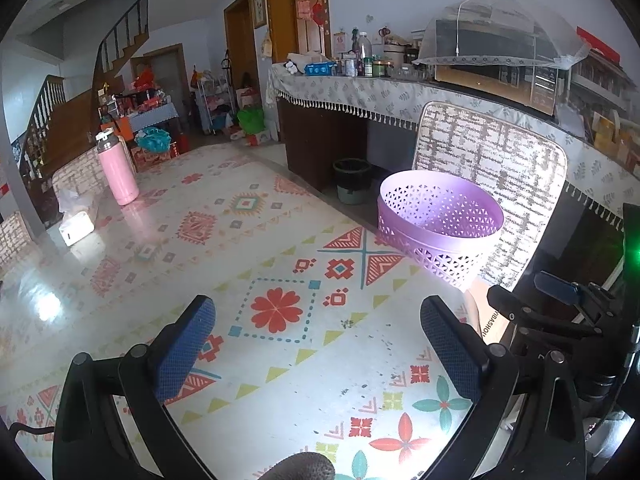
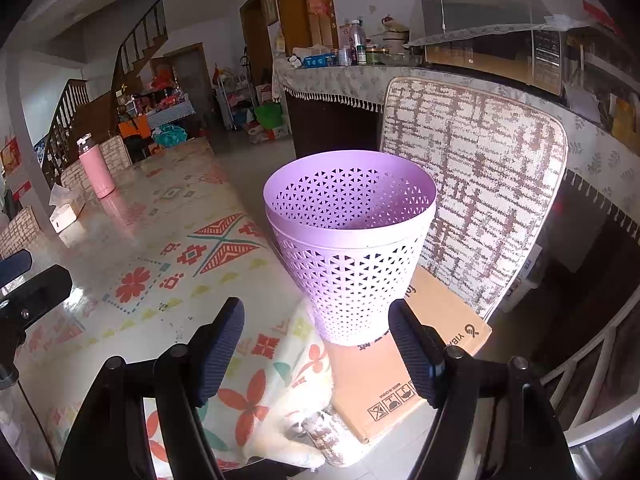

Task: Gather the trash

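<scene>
Left gripper [image 1: 318, 344] and right gripper [image 2: 316, 354]: each is showing two black angular arms with round silver screw heads, ending in oblong dark-blue pads [image 1: 185, 346] textured with a fine grid. A thin black cable [image 1: 28, 429] is trailing beside the left gripper's frame.

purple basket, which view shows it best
The right wrist view: the purple basket fills the centre, shown whole from open rim to base, standing on a cardboard box. The left wrist view shows the basket smaller, off to the right, its base hidden behind the table edge.
</scene>
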